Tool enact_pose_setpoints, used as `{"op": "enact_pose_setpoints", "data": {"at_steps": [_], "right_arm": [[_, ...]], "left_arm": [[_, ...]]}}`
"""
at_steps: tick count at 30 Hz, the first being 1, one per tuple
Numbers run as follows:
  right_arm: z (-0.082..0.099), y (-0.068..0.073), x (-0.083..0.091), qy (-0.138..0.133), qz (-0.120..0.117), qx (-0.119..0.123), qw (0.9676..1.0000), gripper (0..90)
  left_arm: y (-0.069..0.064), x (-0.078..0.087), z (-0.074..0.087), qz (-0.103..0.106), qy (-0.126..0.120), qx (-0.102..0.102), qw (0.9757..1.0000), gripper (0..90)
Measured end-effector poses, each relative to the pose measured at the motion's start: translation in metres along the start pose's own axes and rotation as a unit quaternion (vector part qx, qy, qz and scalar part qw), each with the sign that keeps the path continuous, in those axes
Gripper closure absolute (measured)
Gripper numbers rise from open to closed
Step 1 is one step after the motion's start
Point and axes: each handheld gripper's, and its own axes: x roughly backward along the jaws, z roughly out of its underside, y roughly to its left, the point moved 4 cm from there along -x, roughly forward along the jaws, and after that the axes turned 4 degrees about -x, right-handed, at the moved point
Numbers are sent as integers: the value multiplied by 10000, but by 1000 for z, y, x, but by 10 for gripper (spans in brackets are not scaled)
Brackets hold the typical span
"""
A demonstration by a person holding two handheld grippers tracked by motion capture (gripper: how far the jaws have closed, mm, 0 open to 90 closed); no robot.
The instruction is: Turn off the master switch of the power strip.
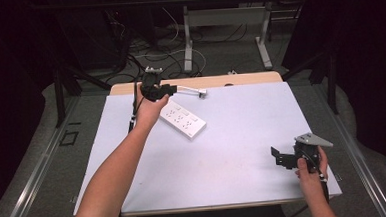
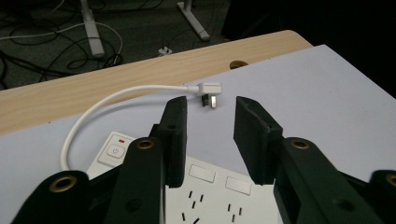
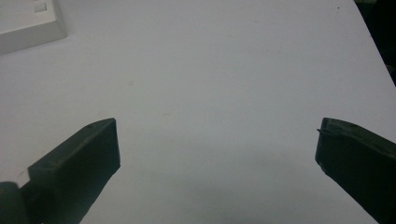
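Pale lavender table [image 1: 243, 146]: left gripper [image 2: 210, 109], jaws apart, probably just short of the white angled plug [image 2: 208, 88] near the far edge; right gripper [image 3: 217, 140] gapes wide.

Our forearms are bare, with a white sleeve edge at the left elbow. We see the left gripper [image 2: 210, 135] as 2 black jaws with brass-ringed screw holes; the right gripper [image 1: 284, 159] is black, topped by a grey three-cornered plate.
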Motion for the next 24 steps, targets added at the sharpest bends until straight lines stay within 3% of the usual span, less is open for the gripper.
{"op": "enact_pose_setpoints", "data": {"at_steps": [8,16,24], "right_arm": [[1,0,-1,12,4,3,10000,0],[2,-2,-2,23,6,23,10000,0],[2,-5,-1,-15,-1,-4,10000,0]], "left_arm": [[11,-16,3,-215,35,184,9996,725],[13,-35,9,-291,169,80,9994,757],[21,-52,16,-449,353,138,9983,820]]}}
